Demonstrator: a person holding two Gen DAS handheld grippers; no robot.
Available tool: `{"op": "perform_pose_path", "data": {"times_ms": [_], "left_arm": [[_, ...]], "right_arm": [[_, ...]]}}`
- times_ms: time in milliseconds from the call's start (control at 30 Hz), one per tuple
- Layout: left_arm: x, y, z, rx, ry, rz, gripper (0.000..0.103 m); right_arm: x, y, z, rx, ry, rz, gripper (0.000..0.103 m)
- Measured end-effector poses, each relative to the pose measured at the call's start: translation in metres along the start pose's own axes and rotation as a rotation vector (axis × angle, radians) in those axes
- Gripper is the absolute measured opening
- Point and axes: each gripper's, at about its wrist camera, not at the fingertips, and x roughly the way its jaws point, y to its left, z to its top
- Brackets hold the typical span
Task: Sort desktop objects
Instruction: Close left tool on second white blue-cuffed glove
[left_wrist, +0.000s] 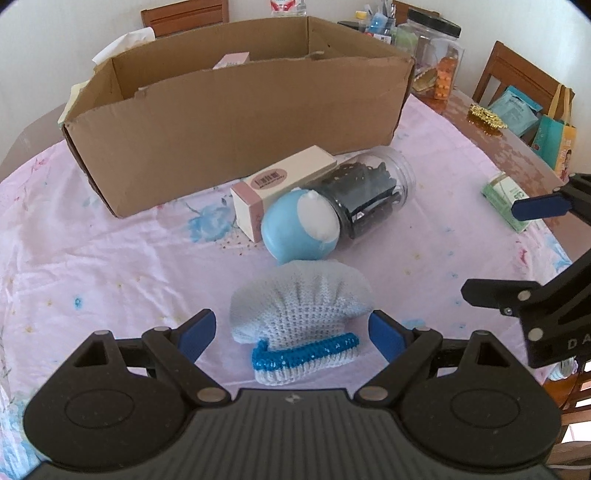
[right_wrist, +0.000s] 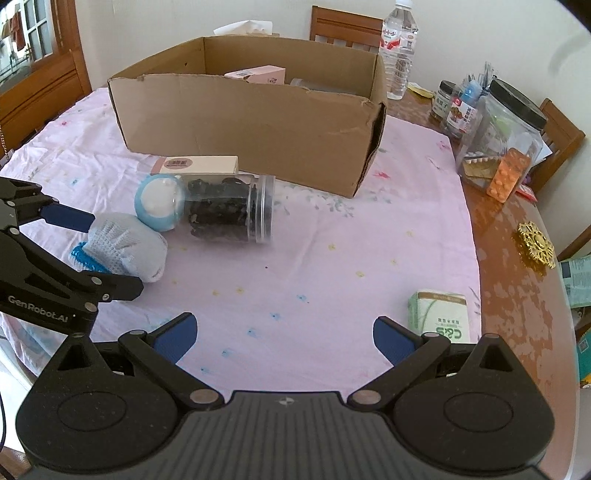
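A white and blue knitted cap (left_wrist: 299, 314) lies on the pink tablecloth (left_wrist: 110, 266). My left gripper (left_wrist: 291, 332) is open with the cap between its blue pads (left_wrist: 195, 332); in the right wrist view this gripper (right_wrist: 92, 251) flanks the cap (right_wrist: 125, 243). Just beyond lie a blue and white ball (left_wrist: 291, 229), a clear jar (left_wrist: 373, 195) of dark pieces on its side, and a cream and pink carton (left_wrist: 280, 177). Behind them stands an open cardboard box (left_wrist: 236, 110). My right gripper (right_wrist: 284, 332) is open over bare cloth, with a green tissue pack (right_wrist: 439, 314) to its right.
A pink carton (right_wrist: 258, 74) lies inside the cardboard box (right_wrist: 251, 122). At the back right stand a water bottle (right_wrist: 399, 48), plastic jars (right_wrist: 498, 122) and an orange blister pack (right_wrist: 508, 173). A gold ornament (right_wrist: 535, 247) sits on the bare wooden table edge (right_wrist: 517, 295). Wooden chairs surround the table.
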Motion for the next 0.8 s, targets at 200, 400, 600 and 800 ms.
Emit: {"op": "perform_pose_path", "data": {"times_ms": [200, 400, 600, 800], "left_arm": [[0.008, -0.002, -0.003, -0.006, 0.012, 0.011, 0.09], [0.008, -0.002, -0.004, -0.017, -0.007, 0.018, 0.088], [0.006, -0.001, -0.004, -0.022, -0.023, 0.009, 0.077], [0.005, 0.002, -0.003, -0.027, -0.024, 0.016, 0.073]], "right_arm": [[0.003, -0.006, 0.001, 0.008, 0.004, 0.008, 0.103], [0.005, -0.008, 0.004, 0.002, 0.002, 0.021, 0.103], [0.007, -0.007, 0.01, -0.012, -0.001, 0.032, 0.103], [0.01, -0.003, 0.016, -0.026, -0.003, 0.044, 0.103]]}}
